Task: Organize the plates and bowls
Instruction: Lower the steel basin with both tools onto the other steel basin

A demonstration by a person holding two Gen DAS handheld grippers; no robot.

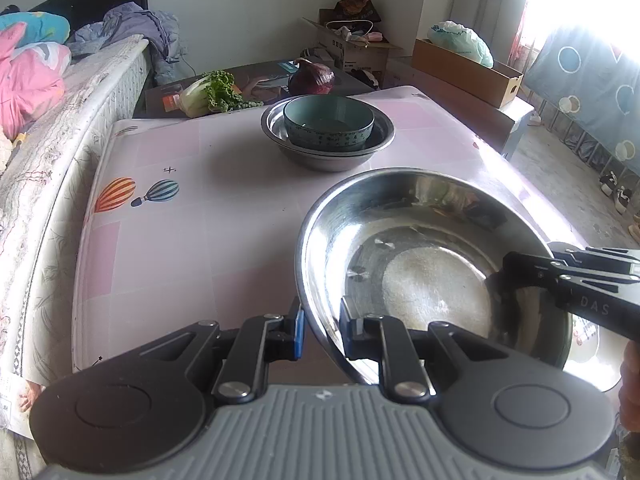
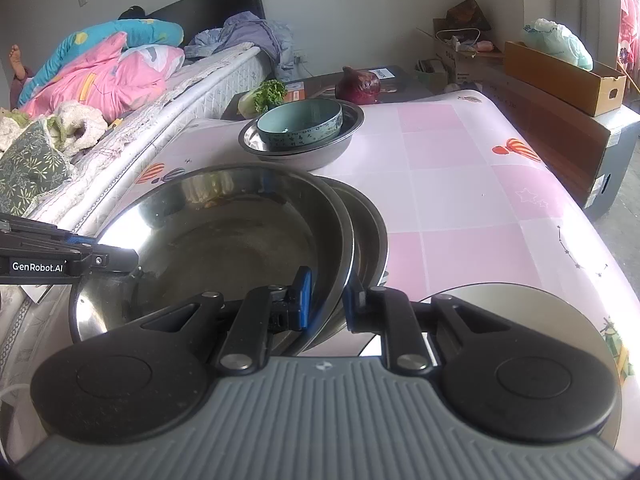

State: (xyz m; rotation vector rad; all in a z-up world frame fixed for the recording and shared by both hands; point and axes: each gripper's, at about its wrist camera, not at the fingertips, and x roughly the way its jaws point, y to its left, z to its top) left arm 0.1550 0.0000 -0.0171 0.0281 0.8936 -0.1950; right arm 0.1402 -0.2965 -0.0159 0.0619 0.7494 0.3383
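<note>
We've got the steel bowl [image 1: 420, 264] pinched by its rim on opposite sides, left gripper [image 1: 320, 330] and right gripper [image 2: 326, 300] both clamped narrow, probably so it travels level toward the green bowl [image 1: 328, 124] stack beyond it.

Near steel bowl [image 1: 420, 264] above counter [image 1: 168, 248], rim between each hand-held gripper: left [image 1: 320, 332], right [image 2: 326, 302]. Behind it, small bowl [image 1: 329, 122] in a basin [image 1: 360, 152]. Bed [image 2: 120, 92] left of counter.
</note>
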